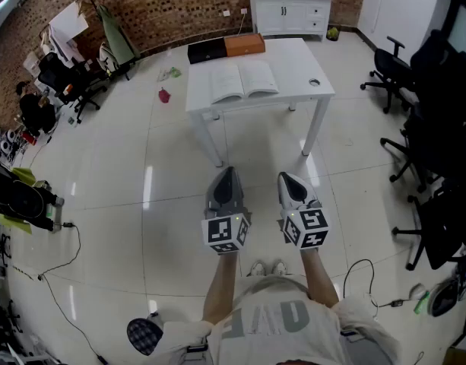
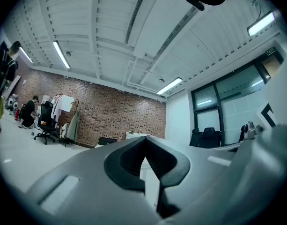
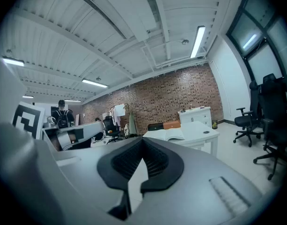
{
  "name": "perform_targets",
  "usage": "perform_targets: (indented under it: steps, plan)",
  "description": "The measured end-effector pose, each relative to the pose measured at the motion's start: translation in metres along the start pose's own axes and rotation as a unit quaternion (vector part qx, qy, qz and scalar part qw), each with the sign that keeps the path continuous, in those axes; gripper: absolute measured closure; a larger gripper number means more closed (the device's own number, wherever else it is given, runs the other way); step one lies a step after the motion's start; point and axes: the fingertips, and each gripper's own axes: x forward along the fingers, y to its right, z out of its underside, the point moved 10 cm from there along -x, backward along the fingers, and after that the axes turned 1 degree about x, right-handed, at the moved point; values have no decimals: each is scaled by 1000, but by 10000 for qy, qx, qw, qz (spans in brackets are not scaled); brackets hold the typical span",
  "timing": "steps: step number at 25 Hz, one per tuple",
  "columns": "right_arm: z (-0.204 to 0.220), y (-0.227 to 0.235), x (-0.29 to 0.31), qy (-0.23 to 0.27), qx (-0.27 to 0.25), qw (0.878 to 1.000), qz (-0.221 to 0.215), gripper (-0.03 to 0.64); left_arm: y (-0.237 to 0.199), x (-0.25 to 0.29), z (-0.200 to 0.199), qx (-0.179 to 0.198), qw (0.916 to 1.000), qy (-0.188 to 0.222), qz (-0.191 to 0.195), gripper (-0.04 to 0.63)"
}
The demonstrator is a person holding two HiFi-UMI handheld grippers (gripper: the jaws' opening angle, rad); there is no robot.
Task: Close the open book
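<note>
- The open book (image 1: pixel 243 80) lies flat, pages up, on the white worktop (image 1: pixel 302 61), left of the worktop's middle and close to its front edge. It is not yet closed.
- A black box (image 1: pixel 206 52) and an orange box (image 1: pixel 244 45) sit along the worktop's back edge, behind the book.
- My left gripper (image 1: pixel 226 172) and right gripper (image 1: pixel 284 177) hang side by side over the floor, well short of the worktop's front edge and pointing towards it.
- Both pairs of jaws are closed tip to tip with nothing between them (each gripper's own view confirms this).
- Handling, as I judge it: the book is light, its pages are limp and easily creased, and it is likely to slide on the smooth worktop.
- Recommended hold: take the outer edge of one half, far from the spine, and fold it over. Steady the other half with my second jaws.
</note>
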Motion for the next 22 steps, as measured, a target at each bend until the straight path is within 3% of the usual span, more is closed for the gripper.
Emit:
perform_targets:
  steps: [22]
  plan:
    - [3, 14, 3, 109, 54, 9998, -183, 612, 7, 4, 12, 32, 9998, -171, -109, 581]
